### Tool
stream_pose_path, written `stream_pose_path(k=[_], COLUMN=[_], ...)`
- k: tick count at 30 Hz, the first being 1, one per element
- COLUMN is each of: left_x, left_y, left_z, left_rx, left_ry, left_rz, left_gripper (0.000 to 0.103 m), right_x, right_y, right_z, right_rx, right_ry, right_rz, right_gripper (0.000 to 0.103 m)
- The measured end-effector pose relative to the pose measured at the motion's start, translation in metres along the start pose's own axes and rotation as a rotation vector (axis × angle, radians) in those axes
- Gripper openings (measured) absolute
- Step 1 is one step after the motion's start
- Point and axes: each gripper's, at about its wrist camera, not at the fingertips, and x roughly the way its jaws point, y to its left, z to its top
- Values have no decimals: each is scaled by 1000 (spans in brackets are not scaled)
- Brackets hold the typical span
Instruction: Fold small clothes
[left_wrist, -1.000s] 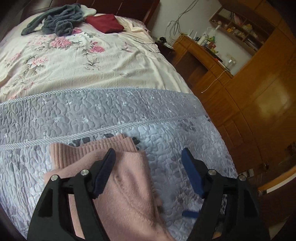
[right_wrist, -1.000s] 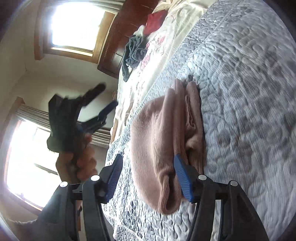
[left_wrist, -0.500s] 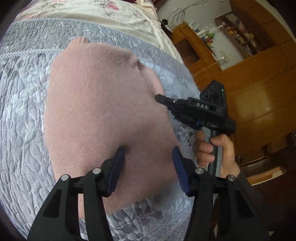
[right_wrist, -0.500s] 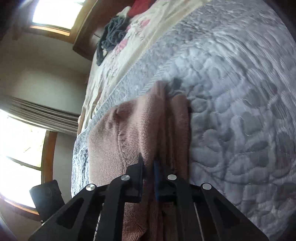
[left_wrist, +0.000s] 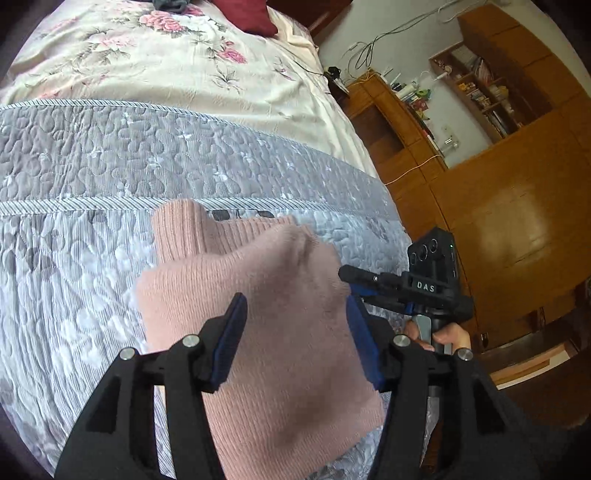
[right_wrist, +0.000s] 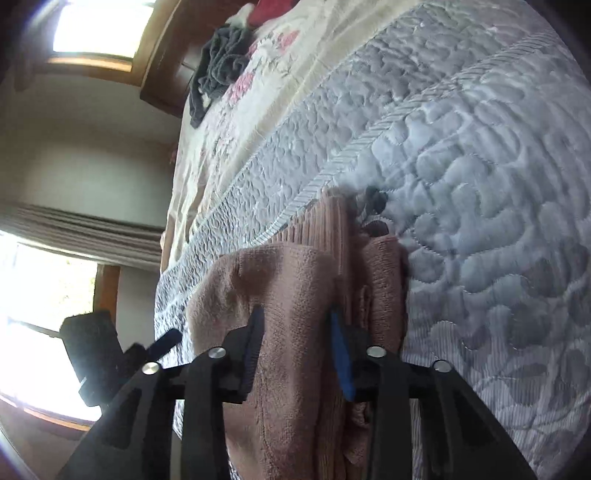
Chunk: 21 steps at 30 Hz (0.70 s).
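While your left gripper (left_wrist: 295, 332) hangs over the pink sweater (left_wrist: 266, 332), its blue pads (left_wrist: 231, 338) stand wide apart with only the knit showing between them; whether the pads touch the cloth is hard to tell from this angle. Your right gripper (right_wrist: 297, 354) also has its jaws spread, less widely, straddling a ridge of the same sweater (right_wrist: 295, 314) without pinching it. In the left wrist view that right gripper (left_wrist: 373, 284) appears at the sweater's right edge, held by your hand (left_wrist: 443, 338), most of which is hidden behind the left gripper's frame. The sweater lies folded on the grey quilt (left_wrist: 92, 177), near the edge of the bed, its ribbed hem pointing toward the floral sheet (left_wrist: 147, 66). Its near end is cut off by both pictures' lower edges. Folded layers show along its right side in the right wrist view, though motion blur softens them. Farther up the bed a dark grey garment (right_wrist: 219, 64) lies crumpled beside a red cushion (left_wrist: 243, 14), both partly cropped. Wooden cabinets (left_wrist: 517, 206) stand past the bed.
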Motion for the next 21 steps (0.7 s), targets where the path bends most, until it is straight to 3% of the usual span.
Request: stream_pose_path(k=[2, 4, 6, 8, 11, 12, 13, 16, 17, 19, 21], left_x=[14, 32, 46, 51, 41, 31, 21, 6, 10, 29, 39], left_y=[9, 11, 14, 19, 22, 19, 14, 0, -2, 7, 17], left_z=[6, 11, 13, 11, 9, 7, 5, -7, -12, -22, -27], left_rx=[-7, -5, -20, -20, -34, -24, -6, 43, 56, 61, 54], left_ry=[26, 51, 63, 56, 44, 29, 10, 8, 28, 93, 108], left_rz=[3, 14, 7, 19, 1, 0, -17, -51, -30, 49, 75], left_gripper=[53, 47, 46, 46, 46, 46, 46, 46, 46, 44, 37], right_x=[-9, -19, -8, -7, -28, -36, -41, -34, -25, -9, -4], right_y=[5, -10, -26, -33, -33, -29, -25, -11, -4, 1, -9], right_z=[3, 5, 2, -2, -7, -11, -16, -33, -39, -45, -42], right_rx=[-30, 24, 55, 81, 121, 107, 83, 26, -18, -101, -74], right_ry=[-62, -120, -90, -69, -87, -94, -91, -5, 35, 65, 59], right_rz=[-57, -81, -106, -40, 47, 43, 35, 35, 17, -113, -116], right_gripper=[8, 8, 8, 10, 29, 40, 43, 43, 43, 33, 30])
